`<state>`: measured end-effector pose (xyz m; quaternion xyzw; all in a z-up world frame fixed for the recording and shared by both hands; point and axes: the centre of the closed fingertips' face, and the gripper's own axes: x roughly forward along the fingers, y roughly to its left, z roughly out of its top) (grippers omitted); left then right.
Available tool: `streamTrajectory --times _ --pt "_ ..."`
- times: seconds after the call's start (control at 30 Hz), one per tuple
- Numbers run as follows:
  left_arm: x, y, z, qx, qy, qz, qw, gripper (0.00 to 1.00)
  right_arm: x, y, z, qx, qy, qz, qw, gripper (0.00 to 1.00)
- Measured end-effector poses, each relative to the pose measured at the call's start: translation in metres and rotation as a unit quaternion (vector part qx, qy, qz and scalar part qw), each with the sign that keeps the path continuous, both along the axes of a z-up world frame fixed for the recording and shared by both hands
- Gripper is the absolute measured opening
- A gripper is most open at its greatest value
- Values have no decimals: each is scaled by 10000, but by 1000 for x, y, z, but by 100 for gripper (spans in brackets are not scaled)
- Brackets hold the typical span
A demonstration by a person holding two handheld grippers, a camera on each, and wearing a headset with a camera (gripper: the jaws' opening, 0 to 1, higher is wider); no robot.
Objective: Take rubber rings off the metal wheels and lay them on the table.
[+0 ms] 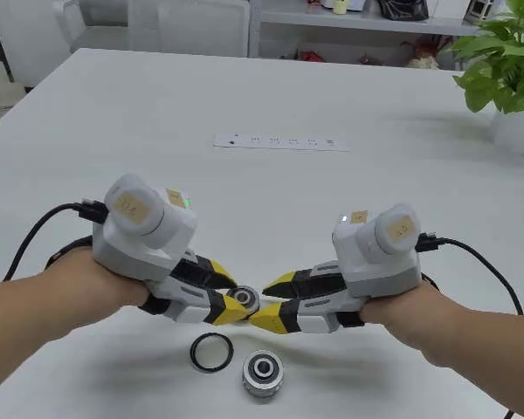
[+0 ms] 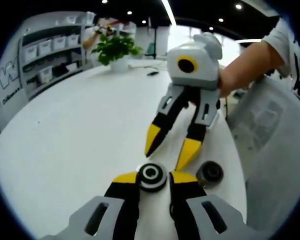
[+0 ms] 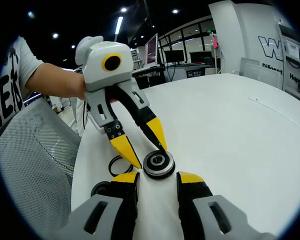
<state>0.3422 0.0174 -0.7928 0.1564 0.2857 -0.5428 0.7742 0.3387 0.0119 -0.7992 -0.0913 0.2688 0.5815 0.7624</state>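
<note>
The left gripper (image 2: 151, 179) is clamped on a small round silver metal wheel (image 1: 244, 301), which is held just above the white desk (image 1: 157, 131). Whether a ring is on it can't really be made out. The right gripper (image 3: 157, 180) is spread open, with its yellow tips set just beside that wheel. Down on the desk, a thin black rubber ring (image 1: 211, 352) is laid flat, and a second silver metal wheel (image 1: 263, 373) is parked just to its right, not touching. Further back, a flat white power strip (image 1: 279, 141) can be seen, and a green leafy plant (image 1: 503, 54) is tucked at the far right.
</note>
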Motion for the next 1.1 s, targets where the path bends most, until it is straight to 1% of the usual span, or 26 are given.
streamTrajectory --times 0.1,0.2,0.23,0.27,0.33,0.47,0.53,0.7,0.77,0.83,0.97,1.1 --pt "1 -1 0 3 -33 -12 10000 21 0 0 0 3 -6 -3 10000 26" --pt "3 -1 -1 111 -145 -60 9998 16 1 1 -1 13 -8 -15 10000 26" --pt "4 -2 -1 149 -239 -90 9996 15 1 1 -1 13 -10 -17 10000 26" --pt "4 -2 -1 156 -253 -102 9995 15 1 1 -1 14 -8 -15 10000 26" --pt "3 -2 -1 148 -237 -79 9996 14 1 2 -2 14 -15 -15 10000 26" --pt "2 -4 -1 170 -296 -52 9994 14 3 5 -3 41 -37 -51 10000 26" --pt "3 -3 -1 181 -319 -33 9993 14 4 7 -3 40 -75 -73 9999 27" --pt "4 -2 -1 161 -304 21 9994 14 4 12 -6 27 -105 -76 9999 27" --pt "4 -2 -1 144 -306 50 9994 13 5 12 -9 -27 -183 -96 9998 27" --pt "4 -2 -2 137 -317 69 9994 13 4 13 -9 -25 -184 -102 9998 27" --pt "4 -2 -1 114 -318 116 9994 13 4 14 -8 -46 -273 -69 9996 24" --pt "3 -2 -1 118 -323 131 9993 13 3 13 -7 -68 -347 -62 9994 23"
